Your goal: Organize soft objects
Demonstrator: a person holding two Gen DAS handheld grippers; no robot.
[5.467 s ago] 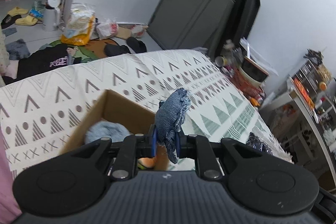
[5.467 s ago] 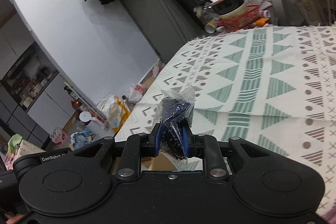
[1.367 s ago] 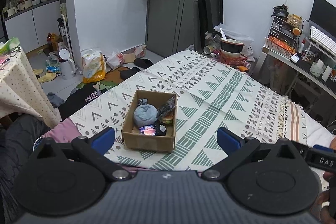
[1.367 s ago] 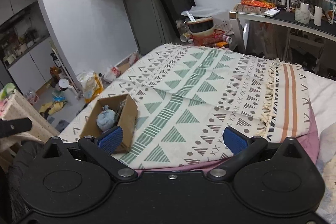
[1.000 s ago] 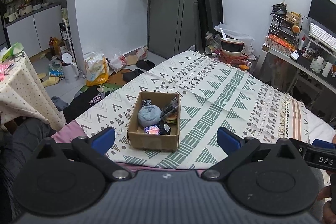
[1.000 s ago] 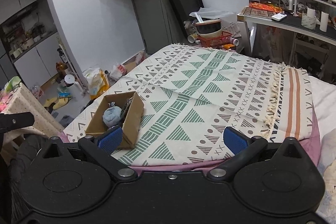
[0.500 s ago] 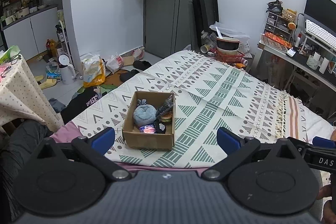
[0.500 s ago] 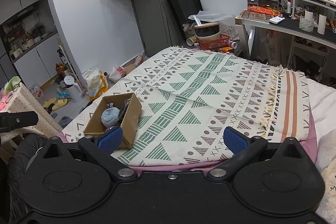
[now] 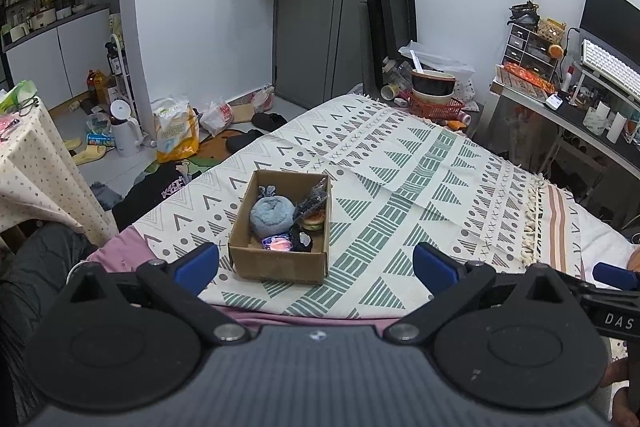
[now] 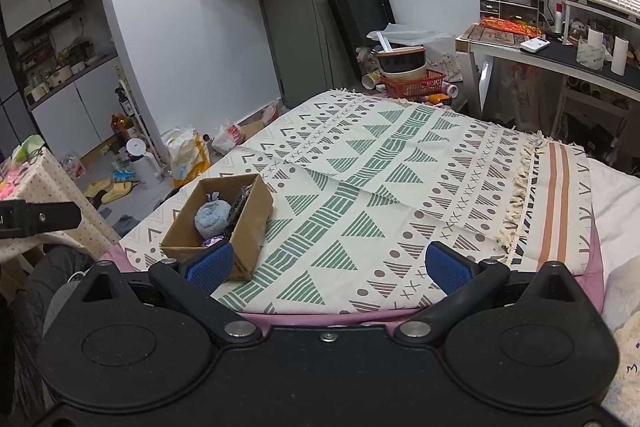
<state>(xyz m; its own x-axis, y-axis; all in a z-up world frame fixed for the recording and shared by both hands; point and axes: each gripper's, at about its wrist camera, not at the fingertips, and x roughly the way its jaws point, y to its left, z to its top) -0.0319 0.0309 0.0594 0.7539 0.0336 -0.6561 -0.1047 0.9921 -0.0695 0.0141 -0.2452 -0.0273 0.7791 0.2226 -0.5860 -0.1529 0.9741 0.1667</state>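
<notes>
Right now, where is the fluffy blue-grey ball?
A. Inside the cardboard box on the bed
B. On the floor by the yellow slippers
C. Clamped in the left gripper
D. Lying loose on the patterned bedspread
A: the fluffy blue-grey ball sits inside the cardboard box among other small items, while the left gripper and right gripper are both open and hold nothing.

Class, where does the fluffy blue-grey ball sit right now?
In the left wrist view the fluffy blue-grey ball lies inside the open cardboard box on the patterned bedspread, left of the small toy burger.
</notes>
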